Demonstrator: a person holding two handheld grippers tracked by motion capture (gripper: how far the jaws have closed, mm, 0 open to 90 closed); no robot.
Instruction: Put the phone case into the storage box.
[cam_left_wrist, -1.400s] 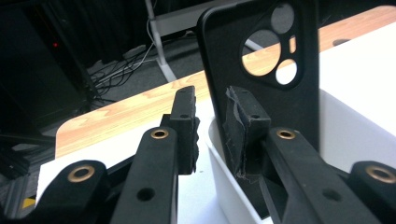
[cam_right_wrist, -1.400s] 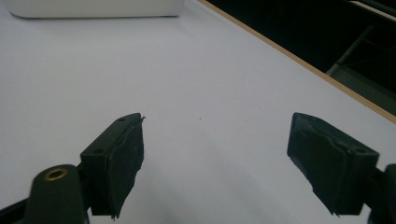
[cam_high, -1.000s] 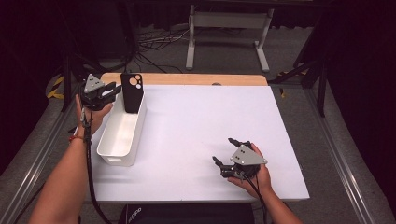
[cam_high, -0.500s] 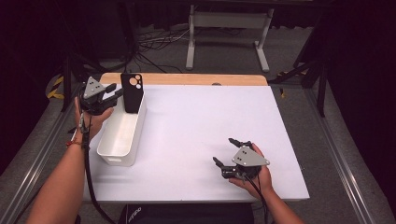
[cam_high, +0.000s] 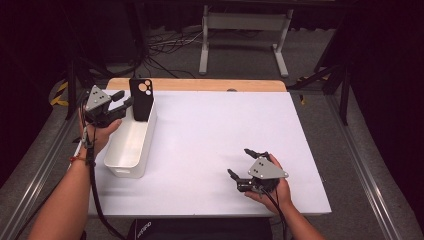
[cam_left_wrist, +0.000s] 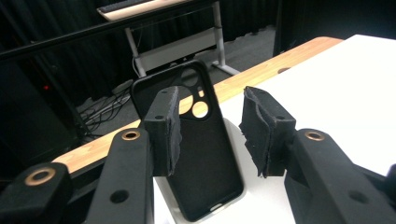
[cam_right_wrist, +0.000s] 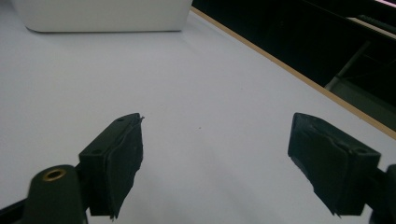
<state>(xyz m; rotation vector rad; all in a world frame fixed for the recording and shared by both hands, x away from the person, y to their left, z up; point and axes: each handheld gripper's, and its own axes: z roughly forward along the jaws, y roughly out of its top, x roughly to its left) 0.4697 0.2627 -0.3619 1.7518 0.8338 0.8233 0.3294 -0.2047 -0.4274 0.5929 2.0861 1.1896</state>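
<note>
Phone case (cam_high: 141, 98): black, upright, leaning in the far end of the white bin (cam_high: 131, 144), upper left of the high view.
Left gripper (cam_high: 123, 102): just beside the case; jaws have just been opening, pads clear of it.
Right gripper (cam_high: 246, 163): lower right, jaws wide, holding nothing.
Advice: back the left gripper straight away without brushing the case, so it keeps leaning.

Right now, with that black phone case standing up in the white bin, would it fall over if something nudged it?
Probably. The phone case stands on its short end, leaning on the end wall of the white bin, so a light push may tip it. It looks thin and hollow, likely light and somewhat bendy. The left claw has just been opening and its pads no longer press on the case.
</note>
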